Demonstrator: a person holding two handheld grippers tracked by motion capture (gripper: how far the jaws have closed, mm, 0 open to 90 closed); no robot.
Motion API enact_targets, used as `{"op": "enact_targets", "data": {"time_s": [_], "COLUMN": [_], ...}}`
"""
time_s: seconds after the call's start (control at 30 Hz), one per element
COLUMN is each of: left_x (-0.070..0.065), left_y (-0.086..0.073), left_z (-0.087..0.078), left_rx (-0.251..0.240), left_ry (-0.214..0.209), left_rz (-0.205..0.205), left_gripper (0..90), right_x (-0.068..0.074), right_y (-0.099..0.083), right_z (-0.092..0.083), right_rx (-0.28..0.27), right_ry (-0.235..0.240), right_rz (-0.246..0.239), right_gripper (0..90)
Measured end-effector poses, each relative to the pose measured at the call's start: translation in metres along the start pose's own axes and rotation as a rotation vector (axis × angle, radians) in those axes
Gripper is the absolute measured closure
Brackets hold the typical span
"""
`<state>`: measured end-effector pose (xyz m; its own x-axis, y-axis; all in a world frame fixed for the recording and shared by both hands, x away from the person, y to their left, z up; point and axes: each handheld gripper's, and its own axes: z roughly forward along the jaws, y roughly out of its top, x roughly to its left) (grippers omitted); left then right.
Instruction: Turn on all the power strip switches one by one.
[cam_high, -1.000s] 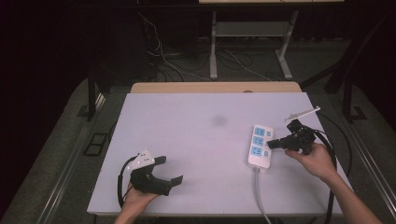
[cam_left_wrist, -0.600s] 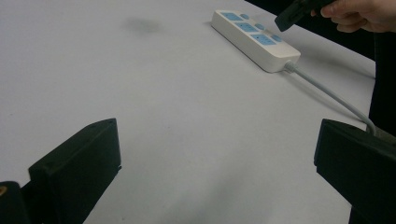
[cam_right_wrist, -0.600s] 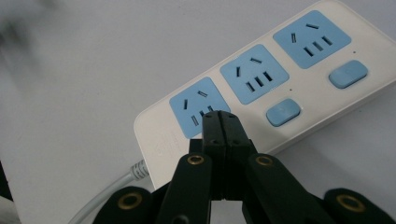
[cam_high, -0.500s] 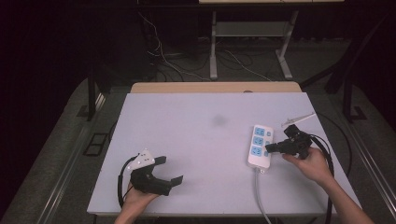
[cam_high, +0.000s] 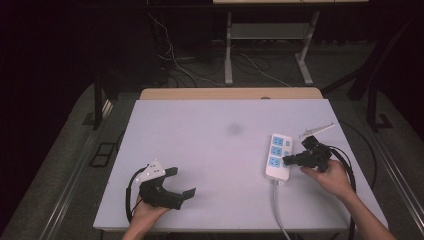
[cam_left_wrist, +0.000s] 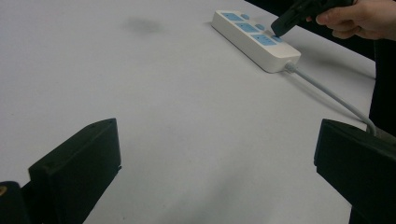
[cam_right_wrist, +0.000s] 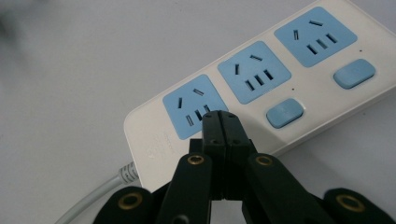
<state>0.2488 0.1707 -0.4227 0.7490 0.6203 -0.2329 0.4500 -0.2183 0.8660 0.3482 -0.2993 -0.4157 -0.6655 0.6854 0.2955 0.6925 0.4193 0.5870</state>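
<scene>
— Dark floor and loose cables surround our white table (cam_high: 210, 150); where does the power strip (cam_high: 278, 155) sit?

— Near the right edge, long axis running front to back, its cable (cam_high: 276, 210) trailing off the front edge toward us.

— And our right gripper (cam_high: 289, 160)?

— Jaws pressed together, tips on the socket end nearest the cable, where that end's switch should be; we judge it pokes a button.

— Our left gripper (cam_high: 180, 182)?

— Jaws apart, empty, parked by the front left corner, out of the way.

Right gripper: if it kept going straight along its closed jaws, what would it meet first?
Probably the power strip: the right gripper, jaws shut, points at the blue socket nearest the cable end; contact unclear.
</scene>
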Motion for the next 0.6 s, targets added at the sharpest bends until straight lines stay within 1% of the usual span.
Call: {"op": "enact_targets", "data": {"time_s": [0.23, 0.37, 0.5, 0.6], "left_x": [-0.0005, -0.0009, -0.0007, -0.0001], "left_y": [0.0003, 0.0001, 0.0001, 0.0003], "left_z": [0.0001, 0.0003, 0.0011, 0.0020], "left_rx": [-0.002, -0.002, -0.006, -0.007], "left_ry": [-0.002, -0.003, -0.003, -0.004], "left_rz": [0.003, 0.003, 0.006, 0.002], "left_gripper": [0.0, 0.0, 0.0, 0.0], "right_x": [0.0021, -0.0003, 0.0012, 0.0004], "right_y": [0.0001, -0.0007, -0.0012, -0.0010], "right_z": [0.0017, 0.0021, 0.0031, 0.0033], "right_rx": [0.014, 0.012, 0.007, 0.011], "right_ry": [-0.014, -0.003, -0.013, -0.005], "right_rz": [-0.031, -0.035, -0.048, -0.039], "right_gripper": [90.0, 90.0, 90.0, 90.0]}}
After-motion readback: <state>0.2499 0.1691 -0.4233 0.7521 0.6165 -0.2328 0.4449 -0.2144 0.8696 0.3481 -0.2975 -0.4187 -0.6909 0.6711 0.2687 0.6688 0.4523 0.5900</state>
